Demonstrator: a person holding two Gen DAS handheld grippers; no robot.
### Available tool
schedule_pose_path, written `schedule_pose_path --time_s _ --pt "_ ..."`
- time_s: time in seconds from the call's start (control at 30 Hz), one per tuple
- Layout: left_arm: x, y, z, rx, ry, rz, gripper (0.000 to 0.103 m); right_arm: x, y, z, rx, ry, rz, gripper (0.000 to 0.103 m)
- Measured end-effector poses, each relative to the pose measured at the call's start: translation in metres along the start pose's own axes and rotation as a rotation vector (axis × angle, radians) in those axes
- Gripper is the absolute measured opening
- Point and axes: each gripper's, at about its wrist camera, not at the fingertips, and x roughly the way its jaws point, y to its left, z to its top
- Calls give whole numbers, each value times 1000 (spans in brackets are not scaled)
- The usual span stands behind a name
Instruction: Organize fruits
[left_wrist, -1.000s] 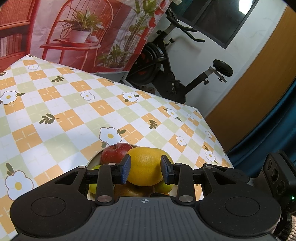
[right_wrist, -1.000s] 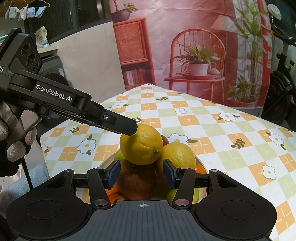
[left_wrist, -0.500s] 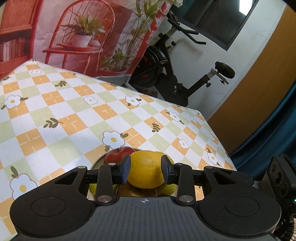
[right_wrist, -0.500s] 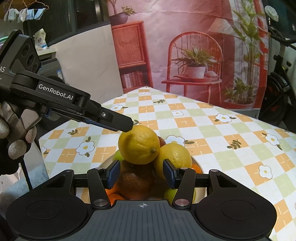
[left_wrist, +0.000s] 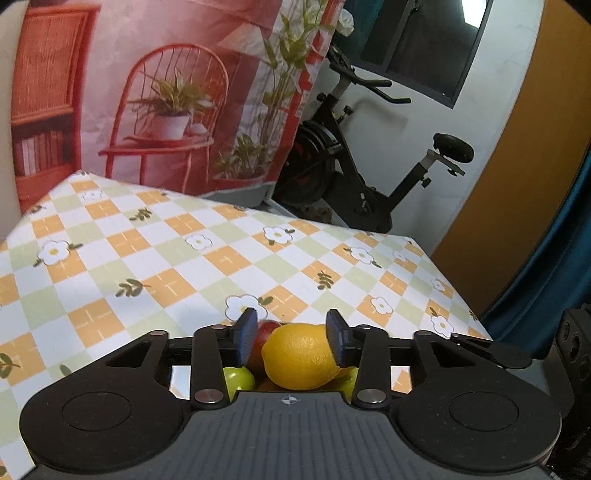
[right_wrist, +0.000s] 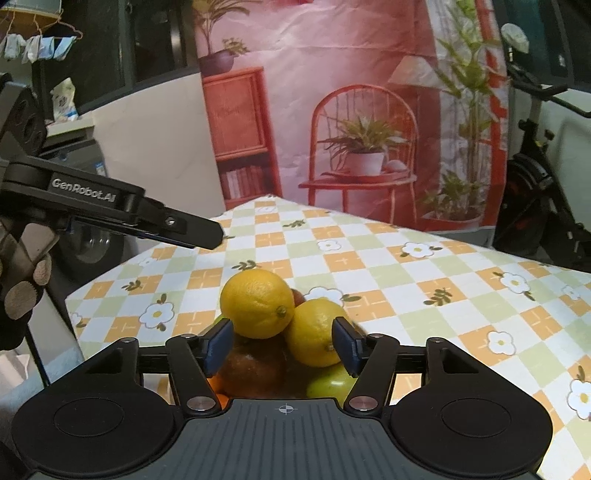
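One legible text: "GenRobot.AI", white lettering on the black side arm of the left hand-held gripper (right_wrist: 212, 236), seen in the right wrist view at about 9 o'clock. The lettering runs along the arm, slanting slightly downward to the right.

Small crosshair mark, white, on the ribbed grey housing at 6 o'clock in both wrist views; a sign, not text.

Book spines printed on the backdrop (right_wrist: 332, 110), on the shelf at about 11 o'clock of centre in the right wrist view: too small to read.

White packet (right_wrist: 64, 98) on the ledge at 10 o'clock: print blurred, unreadable.

No other text, number or label legible in either view.
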Motion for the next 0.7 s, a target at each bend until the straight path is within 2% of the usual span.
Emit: schedule_pose_path --time_s 0.2,0.3,0.37,0.43,0.7 --pt "-9 -5 1 27 -40 46 56 -7 -5 -1 20 -51 -64 73" --pt "-13 -6 1 28 -57 70 69 -11 -9 -3 37 -74 -87 85" --pt "-16 -7 1 28 -66 87 82 -13 -13 -4 54 -75 -88 97" --pt "-18 -9 0 35 -72 118 90 -14 -15 -5 70 -77 -90 102" --pt "-24 -14 -4 76 -90 259 91 -19 -15 -8 86 -104 -140 103"
